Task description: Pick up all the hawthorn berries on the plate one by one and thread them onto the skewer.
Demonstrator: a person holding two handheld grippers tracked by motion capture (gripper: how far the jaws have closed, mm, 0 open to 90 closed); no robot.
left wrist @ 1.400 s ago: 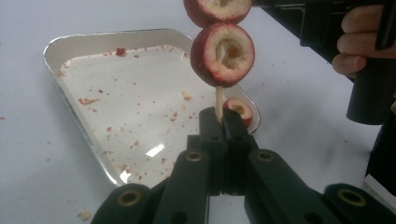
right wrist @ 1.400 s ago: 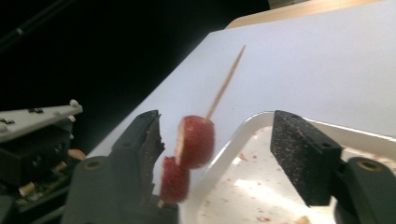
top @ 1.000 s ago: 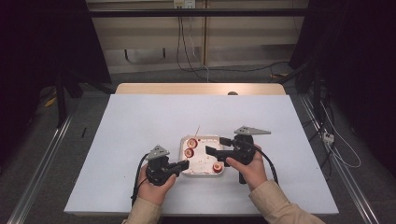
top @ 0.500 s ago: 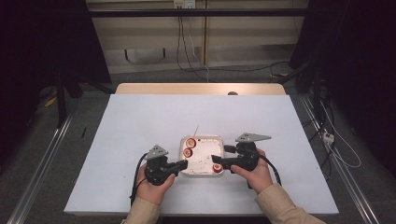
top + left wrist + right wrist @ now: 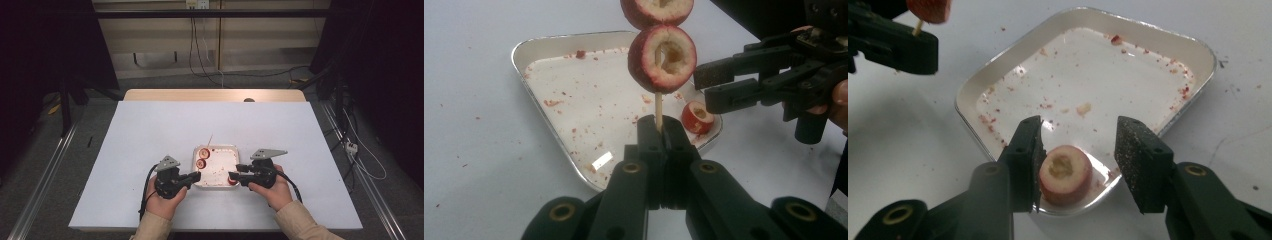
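The left gripper (image 5: pixel 659 131) pinched the bare lower end of a wooden skewer (image 5: pixel 657 105), its jaws pressed together, with two cored red fruit rings (image 5: pixel 663 59), possibly hawthorn, threaded above over the white square tray (image 5: pixel 531 46). The right gripper (image 5: pixel 1079 147) stood spread around a third fruit ring (image 5: pixel 1065 173) lying in the tray's near corner, one jaw just beside it, perhaps touching.

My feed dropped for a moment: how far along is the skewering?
Two fruit rings are already threaded on the skewer, which the left tool clamps. The right tool is open, its jaws either side of the last fruit piece in the tray. Left: grip it and thread it on.
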